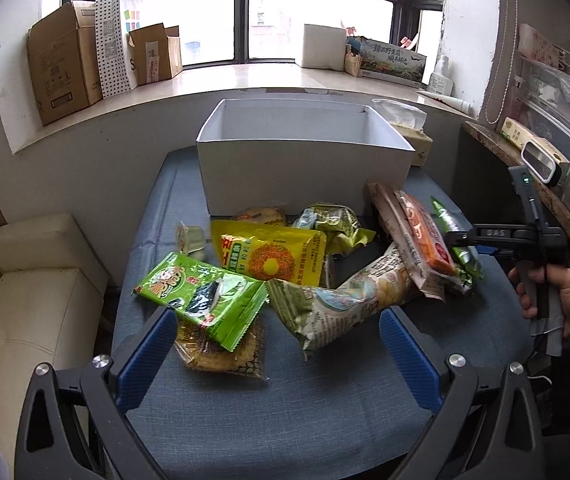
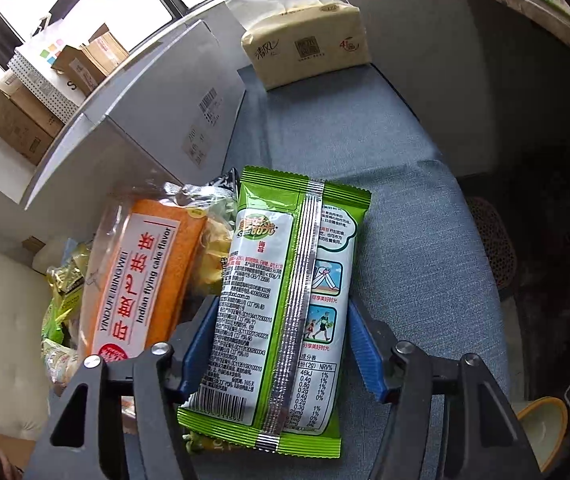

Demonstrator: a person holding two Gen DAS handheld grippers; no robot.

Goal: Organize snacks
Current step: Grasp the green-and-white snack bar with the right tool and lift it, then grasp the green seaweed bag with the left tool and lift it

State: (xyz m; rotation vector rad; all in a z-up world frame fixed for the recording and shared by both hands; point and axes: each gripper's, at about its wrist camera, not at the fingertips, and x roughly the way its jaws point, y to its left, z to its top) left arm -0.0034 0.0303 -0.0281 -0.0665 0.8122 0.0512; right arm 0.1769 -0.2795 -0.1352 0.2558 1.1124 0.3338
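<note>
A pile of snack packets lies on the blue-grey cushion (image 1: 245,420) in front of an open white box (image 1: 305,168). My left gripper (image 1: 279,344) is open and empty, hovering just before a green seaweed packet (image 1: 201,292) and a long pale chips bag (image 1: 349,296). My right gripper (image 2: 281,344) straddles a green and white packet (image 2: 285,300), back side up; its blue pads (image 2: 361,344) sit at both sides of the packet. In the left wrist view the right gripper (image 1: 461,240) is at the pile's right end. An orange cake packet (image 2: 141,276) lies just left.
A tissue pack (image 2: 309,44) stands at the far end of the cushion beside the box (image 2: 133,112). A cream sofa (image 1: 25,312) is at the left. Cardboard boxes (image 1: 65,64) line the windowsill. A cluttered wooden shelf (image 1: 533,168) runs along the right.
</note>
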